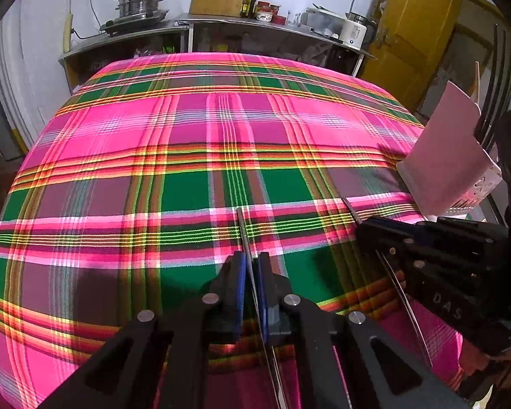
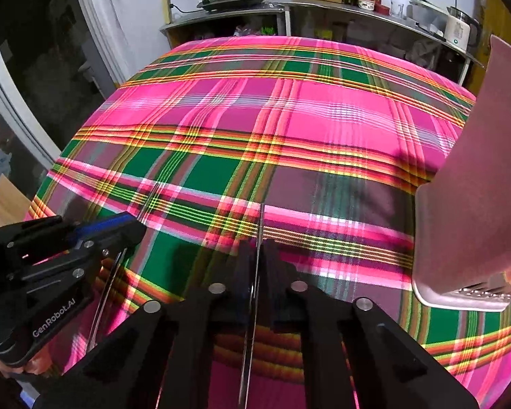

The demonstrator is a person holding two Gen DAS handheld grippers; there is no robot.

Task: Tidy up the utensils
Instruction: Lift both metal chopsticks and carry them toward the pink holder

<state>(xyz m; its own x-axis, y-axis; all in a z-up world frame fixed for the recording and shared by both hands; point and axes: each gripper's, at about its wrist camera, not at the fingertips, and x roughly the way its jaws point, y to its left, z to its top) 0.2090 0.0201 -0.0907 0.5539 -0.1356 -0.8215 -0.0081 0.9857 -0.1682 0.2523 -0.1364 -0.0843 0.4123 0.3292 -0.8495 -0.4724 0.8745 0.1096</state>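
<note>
Left wrist view alone shows fork tines (image 1: 504,78) rising behind the pink holder (image 1: 449,150); each gripper, left (image 1: 252,269) and right (image 2: 259,255), pinches a thin metal utensil (image 1: 245,235) above the plaid cloth (image 1: 187,156)

Strong fisheye bending in both views; the plaid tablecloth (image 1: 187,156) bulges like a dome, and the picture corners fall off into black vignette. Colours on the cloth are saturated, near neon, with pale washed-out patches on the far pink bands; light seems to fall from above. Dark shadows lie on the cloth just ahead of the left gripper (image 1: 252,272) and right gripper (image 2: 258,255); the pink utensil holder (image 2: 477,170) looks soft; the back shelf is dim and slightly blurred.
</note>
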